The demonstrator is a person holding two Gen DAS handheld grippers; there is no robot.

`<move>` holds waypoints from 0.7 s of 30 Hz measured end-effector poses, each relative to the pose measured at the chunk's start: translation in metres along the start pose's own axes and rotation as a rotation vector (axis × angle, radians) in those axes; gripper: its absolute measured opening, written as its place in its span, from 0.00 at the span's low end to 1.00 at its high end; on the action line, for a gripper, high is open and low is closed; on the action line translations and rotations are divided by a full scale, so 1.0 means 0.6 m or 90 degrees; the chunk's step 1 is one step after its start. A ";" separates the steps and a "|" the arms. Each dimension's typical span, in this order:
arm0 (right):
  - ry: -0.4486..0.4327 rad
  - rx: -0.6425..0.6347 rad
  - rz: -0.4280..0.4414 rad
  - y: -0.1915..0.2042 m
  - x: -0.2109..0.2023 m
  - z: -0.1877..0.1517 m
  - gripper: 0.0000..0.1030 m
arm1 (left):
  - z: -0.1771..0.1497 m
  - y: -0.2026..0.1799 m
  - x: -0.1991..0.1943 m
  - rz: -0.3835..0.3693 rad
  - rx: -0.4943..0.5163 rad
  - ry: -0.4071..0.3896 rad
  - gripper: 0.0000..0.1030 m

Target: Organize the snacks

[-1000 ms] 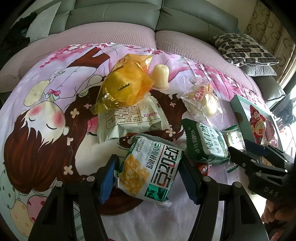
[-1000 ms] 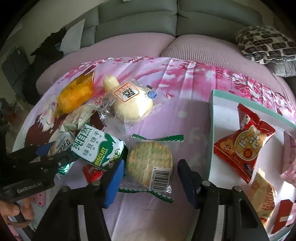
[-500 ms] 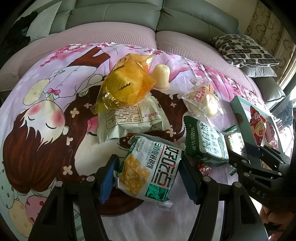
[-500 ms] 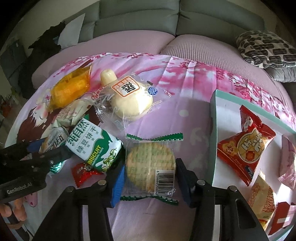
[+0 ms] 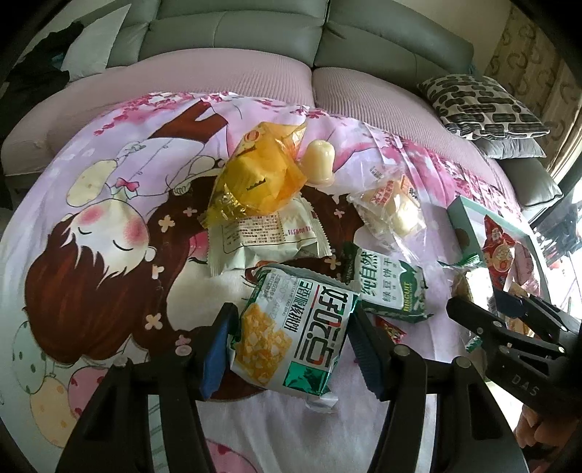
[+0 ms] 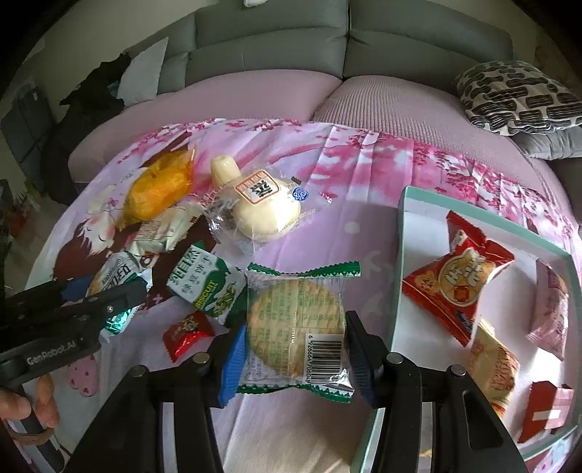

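My left gripper (image 5: 291,345) is shut on a green and white snack packet (image 5: 294,331) with yellow squares printed on it, low over the cartoon cloth. My right gripper (image 6: 294,358) is shut on a clear round cracker packet (image 6: 296,324) with green zigzag ends. A green biscuit packet (image 6: 205,283) lies just left of it. A teal-rimmed white tray (image 6: 400,233) stands to the right and holds a red packet (image 6: 460,282) and several other snacks. The left gripper also shows in the right wrist view (image 6: 105,294).
On the cloth lie a yellow packet (image 5: 258,182), a pale jelly cup (image 5: 320,162), a white packet (image 5: 262,236), a bagged bun (image 6: 267,211) and a small red candy (image 6: 187,333). A grey sofa (image 5: 236,29) with a patterned cushion (image 5: 480,105) is behind.
My right gripper has closed from open onto the cracker packet and moved forward over it. My left gripper has stayed put with its packet.
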State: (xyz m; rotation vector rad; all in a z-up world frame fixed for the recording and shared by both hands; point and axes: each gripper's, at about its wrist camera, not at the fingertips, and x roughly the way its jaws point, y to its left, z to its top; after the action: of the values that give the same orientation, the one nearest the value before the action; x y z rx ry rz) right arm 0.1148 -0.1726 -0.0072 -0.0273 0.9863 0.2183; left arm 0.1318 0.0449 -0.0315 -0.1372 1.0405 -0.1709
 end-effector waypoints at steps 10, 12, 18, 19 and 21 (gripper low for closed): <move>-0.015 0.012 0.016 -0.002 -0.046 -0.006 0.52 | 0.001 -0.019 -0.040 -0.002 0.006 -0.009 0.61; -0.018 0.016 0.016 -0.004 -0.053 -0.007 0.52 | 0.003 -0.026 -0.047 -0.002 0.012 -0.012 0.61; -0.043 0.041 0.010 -0.028 -0.077 -0.009 0.52 | 0.006 -0.054 -0.070 0.002 0.032 -0.023 0.61; -0.046 0.047 0.008 -0.034 -0.081 -0.009 0.52 | 0.007 -0.059 -0.073 0.002 0.035 -0.025 0.61; -0.055 0.060 0.006 -0.049 -0.090 -0.011 0.52 | 0.010 -0.071 -0.080 0.000 0.044 -0.030 0.61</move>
State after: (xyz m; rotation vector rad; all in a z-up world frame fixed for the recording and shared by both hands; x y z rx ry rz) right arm 0.0867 -0.2114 0.0317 0.0724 0.9097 0.1798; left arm 0.1100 0.0131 0.0201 -0.0774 0.9869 -0.2025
